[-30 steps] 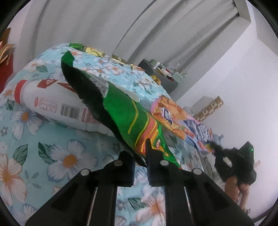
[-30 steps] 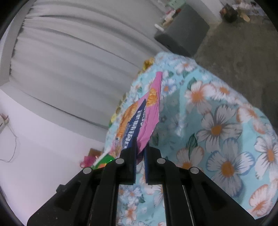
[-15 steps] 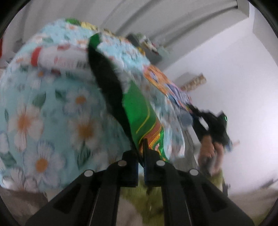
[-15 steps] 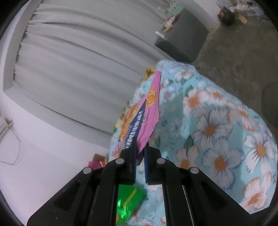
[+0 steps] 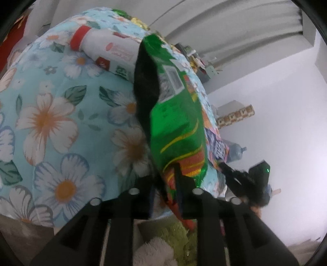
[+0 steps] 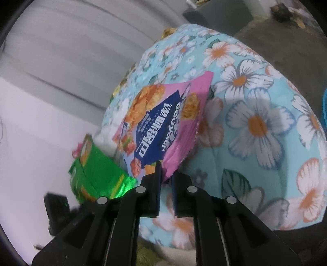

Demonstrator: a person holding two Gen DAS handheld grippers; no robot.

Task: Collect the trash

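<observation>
A green snack bag (image 5: 177,122) stands up from my left gripper (image 5: 164,176). Its lower end runs down between the fingers and leans on the right one. The jaws are opening, and a dark gap shows beside the bag. A pink and blue snack bag (image 6: 163,126) has its bottom corner between the fingers of my right gripper (image 6: 166,174), whose jaws are also opening, with a gap showing. Both grippers hang off the near edge of the floral-clothed table (image 5: 51,122). A white bottle with a red cap (image 5: 106,47) lies on the cloth.
Green shaggy material (image 5: 173,235) and a white fluffy patch (image 5: 155,251) lie below the left gripper. More wrappers (image 5: 139,20) sit at the table's far edge. A dark cabinet (image 6: 216,12), grey curtains, a water jug (image 5: 237,151) and a blue object (image 6: 325,106) surround the table.
Both grippers came down and back past the table's edge with their bags. Both pairs of jaws, shut on the bags before, now stand apart. The pink bag has tipped to show its face.
</observation>
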